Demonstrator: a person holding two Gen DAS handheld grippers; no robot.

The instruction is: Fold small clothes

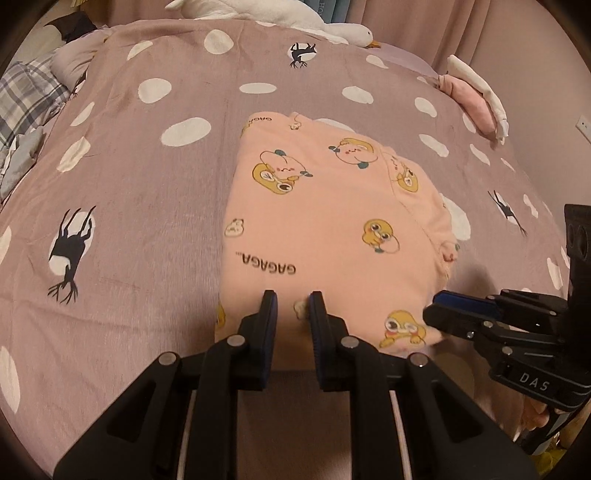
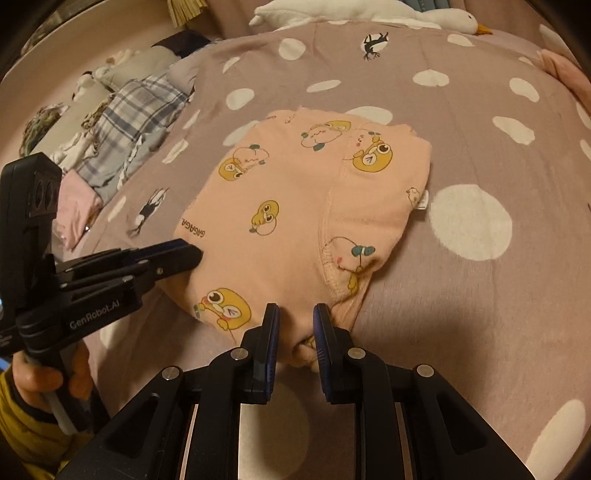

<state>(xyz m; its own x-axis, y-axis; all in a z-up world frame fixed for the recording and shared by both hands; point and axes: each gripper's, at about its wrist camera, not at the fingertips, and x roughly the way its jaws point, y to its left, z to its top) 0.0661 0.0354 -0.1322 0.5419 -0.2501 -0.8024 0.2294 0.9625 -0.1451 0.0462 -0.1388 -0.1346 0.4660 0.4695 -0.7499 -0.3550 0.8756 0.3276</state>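
Bedspread — garment near edge hidden — grip unclear.

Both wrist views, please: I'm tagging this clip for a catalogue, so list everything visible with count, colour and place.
pink garment: one, peach-pink with yellow cartoon prints, partly folded, centre of bed, near edge pinched by both grippers
bedspread: one, mauve with white dots and black deer, covering bed
goose plush: one, white, far edge of bed
plaid cloth: one, blue-grey, left side pile
folded clothes: pink and white, far right
curtain: pinkish, behind bed
left gripper: black, blue pads, gripping garment
right gripper: same, gripping garment
hand: one, yellow sleeve, holding the left gripper
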